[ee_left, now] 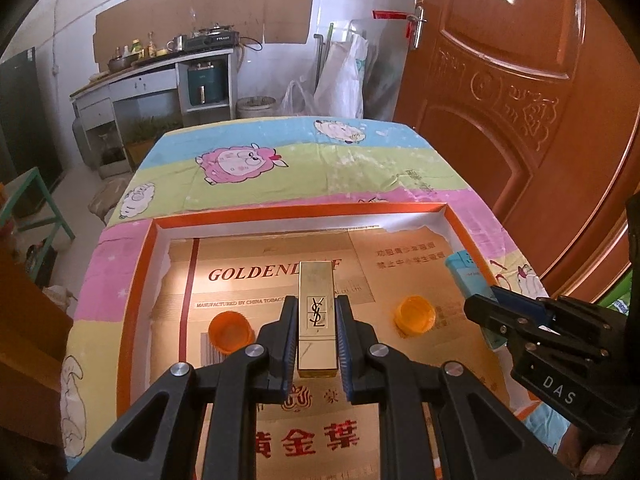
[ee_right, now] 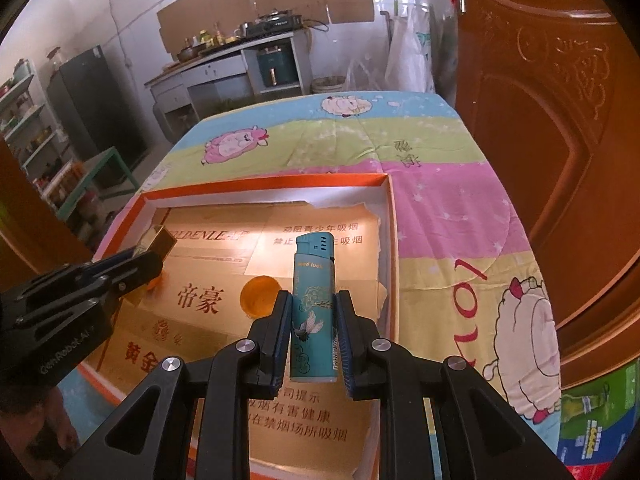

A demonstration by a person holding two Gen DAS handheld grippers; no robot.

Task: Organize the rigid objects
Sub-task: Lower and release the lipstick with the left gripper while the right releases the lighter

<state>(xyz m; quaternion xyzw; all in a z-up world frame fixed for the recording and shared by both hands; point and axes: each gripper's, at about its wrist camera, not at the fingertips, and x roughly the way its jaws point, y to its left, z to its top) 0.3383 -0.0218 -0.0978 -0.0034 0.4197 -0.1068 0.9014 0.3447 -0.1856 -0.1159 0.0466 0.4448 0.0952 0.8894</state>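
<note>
Your left hand-held gripper (ee_left: 317,330) clamps the gold lipstick (ee_left: 317,312), hiding part of the box's (ee_left: 138,280) lettering. Your right hand-held gripper (ee_right: 313,330) clamps the teal lighter (ee_right: 313,308), half-hiding one orange cap (ee_right: 258,296).

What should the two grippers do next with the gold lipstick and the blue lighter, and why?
Probably lower both into the orange-rimmed box and let go. The left gripper is shut on the gold lipstick, the right gripper on the blue lighter, both held above the box's cardboard floor, between the orange caps.
</note>
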